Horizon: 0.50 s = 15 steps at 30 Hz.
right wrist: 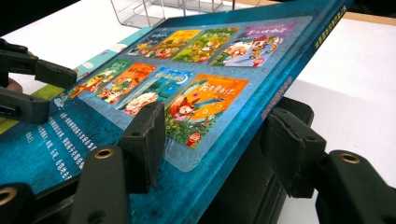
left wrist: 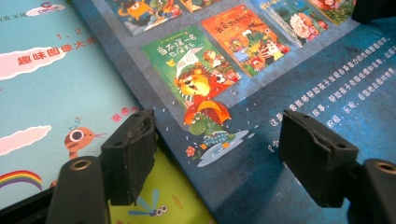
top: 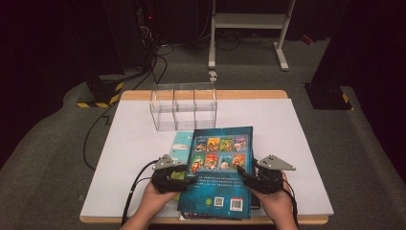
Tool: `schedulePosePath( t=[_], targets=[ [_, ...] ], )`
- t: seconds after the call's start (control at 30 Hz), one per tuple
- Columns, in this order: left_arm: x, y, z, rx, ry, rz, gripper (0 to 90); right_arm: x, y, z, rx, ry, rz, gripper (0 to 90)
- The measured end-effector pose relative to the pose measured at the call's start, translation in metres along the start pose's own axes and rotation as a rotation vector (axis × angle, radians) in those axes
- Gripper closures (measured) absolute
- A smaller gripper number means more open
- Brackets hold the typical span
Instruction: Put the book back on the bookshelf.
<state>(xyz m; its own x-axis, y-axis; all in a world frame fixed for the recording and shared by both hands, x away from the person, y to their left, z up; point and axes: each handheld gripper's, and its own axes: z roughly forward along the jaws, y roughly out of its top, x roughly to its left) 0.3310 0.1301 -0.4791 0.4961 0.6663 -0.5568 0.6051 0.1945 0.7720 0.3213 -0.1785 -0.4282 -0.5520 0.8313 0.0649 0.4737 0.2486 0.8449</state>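
Nearest the person, a dark blue hardcover picture book (top: 218,177) lies face down on the white table (top: 297,158), its right edge lifted off the surface. The right gripper (right wrist: 212,140) straddles that raised edge, one jaw above the cover, one below, pads not pressing. The left gripper (left wrist: 215,154) stands open over the book's left edge, which overlaps a light turquoise paperback (left wrist: 42,88). Beyond — a clear acrylic three-compartment organiser (top: 184,106).
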Motion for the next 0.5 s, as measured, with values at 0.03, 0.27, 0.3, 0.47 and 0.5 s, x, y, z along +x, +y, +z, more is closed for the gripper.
schedulePosePath(
  t=[0.03, 0.27, 0.3, 0.47, 0.5],
  targets=[
    [0.0, 0.0, 0.0, 0.0, 0.0, 0.0, 25.7, 0.0, -0.0002, -0.0001, -0.001, 0.0, -0.003, 40.9],
    [0.0023, 0.0023, 0.0005, -0.009, -0.008, -0.03, 20.8, 0.0041, -0.0002, -0.0023, -0.018, 0.0, -0.035, 41.1],
    [0.0023, 0.0023, 0.0005, -0.009, -0.008, -0.03, 20.4, 0.0048, -0.0001, -0.0025, -0.021, 0.0, -0.036, 41.1],
    [0.0026, 0.003, 0.0011, -0.015, -0.015, -0.036, 18.6, 0.0071, 0.0001, -0.0033, -0.03, -0.001, -0.045, 41.1],
    [0.003, 0.0031, 0.0011, -0.013, -0.015, -0.036, 18.4, 0.007, 0.0001, -0.0031, -0.03, 0.0, -0.044, 41.1]
  ],
)
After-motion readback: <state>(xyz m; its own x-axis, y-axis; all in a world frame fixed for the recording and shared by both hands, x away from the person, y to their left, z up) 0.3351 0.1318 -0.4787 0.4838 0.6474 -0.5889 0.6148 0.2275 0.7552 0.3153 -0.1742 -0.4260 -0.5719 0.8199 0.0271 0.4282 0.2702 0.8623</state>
